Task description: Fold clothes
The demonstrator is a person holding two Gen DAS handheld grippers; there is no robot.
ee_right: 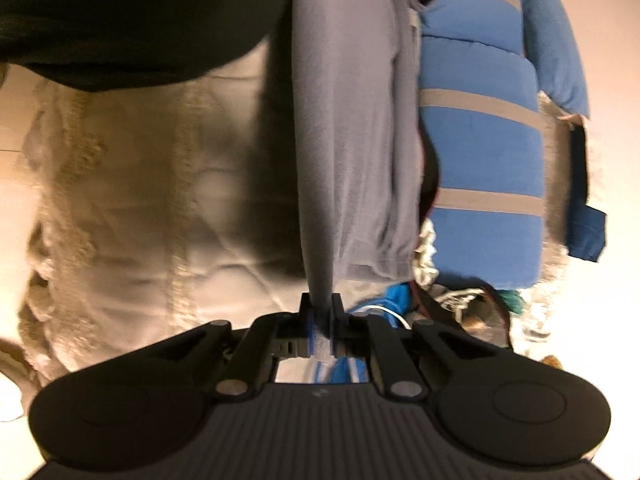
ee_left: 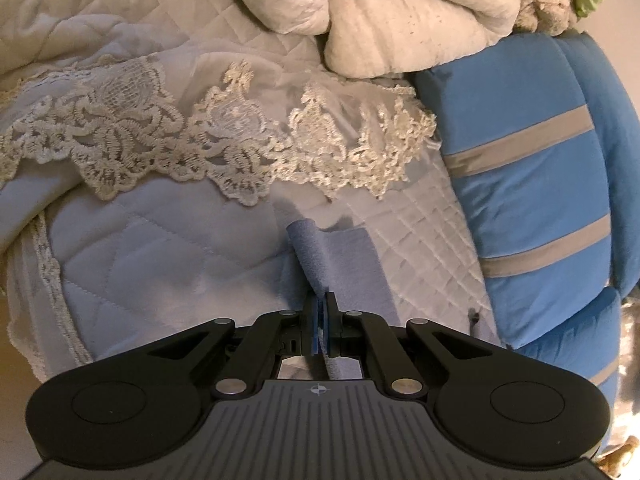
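1. The grey garment (ee_right: 352,140) is a soft, matte knit. In the right wrist view it runs as a long narrow band straight away from the right gripper (ee_right: 321,332), its long axis in line with the fingers. It seems to be doubled along its length, with a hemmed end lying just beyond the fingertips.
2. The right gripper is pressed together on a gathered fold of this cloth. The fabric bunches between the blue pads and shows pale where it is squeezed.
3. The left gripper (ee_left: 320,320) is likewise pinching the grey garment (ee_left: 344,264). A small ribbed tab of cloth stands up past its fingertips, and the rest lies flat on the bed just ahead.
4. Both ends look held, so the coming fold likely turns on bringing one pinched end over toward the other along that long axis. Which hand is nearer the middle of the garment cannot be told.
5. The garment lies on the bed's pale quilted bedspread (ee_left: 140,272), stitched in diamonds. A band of cream lace (ee_left: 224,148) with scalloped, floral edges crosses it beyond the left gripper.
6. Along the bed's far right edge sits a blue padded cushion (ee_left: 532,184) with grey stripes. It also appears just beside the garment in the right wrist view (ee_right: 484,152).
7. At the bed's far side a rolled cream quilt (ee_left: 400,12) lies puffy and creased.
8. Loose blue and white cords (ee_right: 384,312) lie tangled under the right gripper, near enough to snag.
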